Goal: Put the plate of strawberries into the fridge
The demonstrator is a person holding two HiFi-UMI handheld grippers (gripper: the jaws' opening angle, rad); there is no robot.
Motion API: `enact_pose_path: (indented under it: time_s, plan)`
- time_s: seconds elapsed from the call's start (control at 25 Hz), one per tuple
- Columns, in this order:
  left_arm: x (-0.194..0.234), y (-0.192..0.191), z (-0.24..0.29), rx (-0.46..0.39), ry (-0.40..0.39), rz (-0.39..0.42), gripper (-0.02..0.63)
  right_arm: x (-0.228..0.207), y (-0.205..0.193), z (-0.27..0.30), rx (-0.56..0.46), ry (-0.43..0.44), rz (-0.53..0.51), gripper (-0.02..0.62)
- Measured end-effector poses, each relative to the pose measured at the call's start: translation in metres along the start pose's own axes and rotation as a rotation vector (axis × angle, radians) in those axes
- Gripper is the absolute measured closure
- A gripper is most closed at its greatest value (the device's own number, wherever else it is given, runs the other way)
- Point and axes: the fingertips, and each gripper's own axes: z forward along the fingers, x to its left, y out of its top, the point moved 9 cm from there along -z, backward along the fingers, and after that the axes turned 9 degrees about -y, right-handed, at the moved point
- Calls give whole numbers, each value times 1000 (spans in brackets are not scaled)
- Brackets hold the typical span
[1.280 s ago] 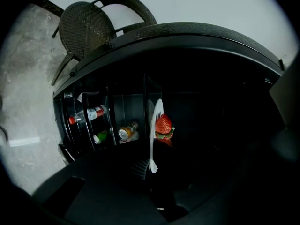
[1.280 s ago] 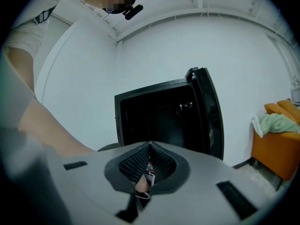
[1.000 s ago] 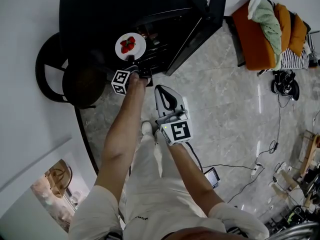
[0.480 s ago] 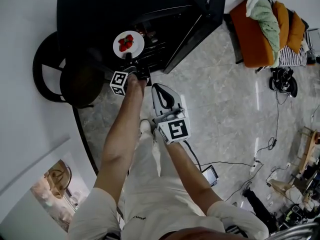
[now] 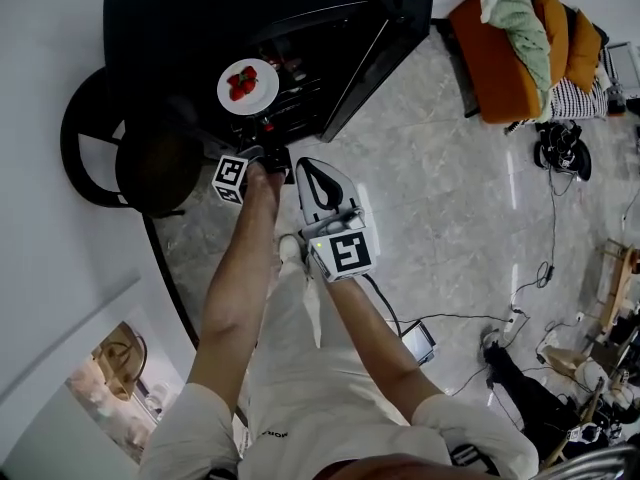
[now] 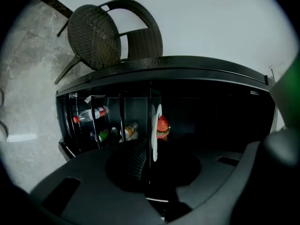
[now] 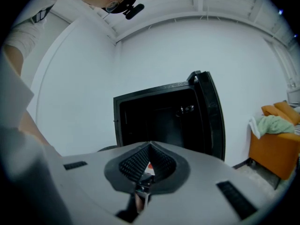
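**Late stage of the placement.** The plate [image 5: 248, 87], carrying its strawberries [image 5: 241, 80], already lies within the open front of the black fridge [image 5: 190, 13]. The fridge door [image 5: 388, 48] stands swung wide to the right in the head view. Judged from this arrangement, the essential step is complete: the plate is inside and appears to rest on its own support, free of any grip. What remains is, at most, to clear the left tongs [image 5: 266, 152] from the fridge mouth. Shutting the door is not named in the task and is only a plausible sequel.

**Left tongs: released.** The jaws stand apart and have just been narrowing partway from a wider spread; nothing lies between the pads. In the left gripper view the plate appears edge-on, a thin white line straight ahead of the jaws and beyond their tips, with the red fruit on its right face. A bottle [image 6: 89, 115] lies in the compartment to its left. In the head view a dark gap separates the plate's near rim from the jaw tips, so plate and tongs are near but apart.

**Right tongs [image 5: 310, 166]: clenched on nothing.** The ribbed pads meet at their tips. These tongs hang beside the left forearm [image 5: 240, 258], outside the fridge and short of the plate, pointed toward the open compartment.
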Motion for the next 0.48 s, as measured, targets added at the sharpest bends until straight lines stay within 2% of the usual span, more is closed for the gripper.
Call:
enact_pose_path:
  time_s: [0.08,0.12,0.28,0.48]
  plan:
    - [-3,-1,-6,17,-17,-11,594,0,1,0,-4,-6,8,583]
    - [-4,-2,-8,26,-25,-28,601,1,2,0,-6,-6,10,583]
    - [-14,-6,-16,56,-65,-88,604,4,5,-2,-15,-8,19,583]
    - [-34,-6,-31,77,-80,-77,604,8,17,-5,-23,-12,28,583]
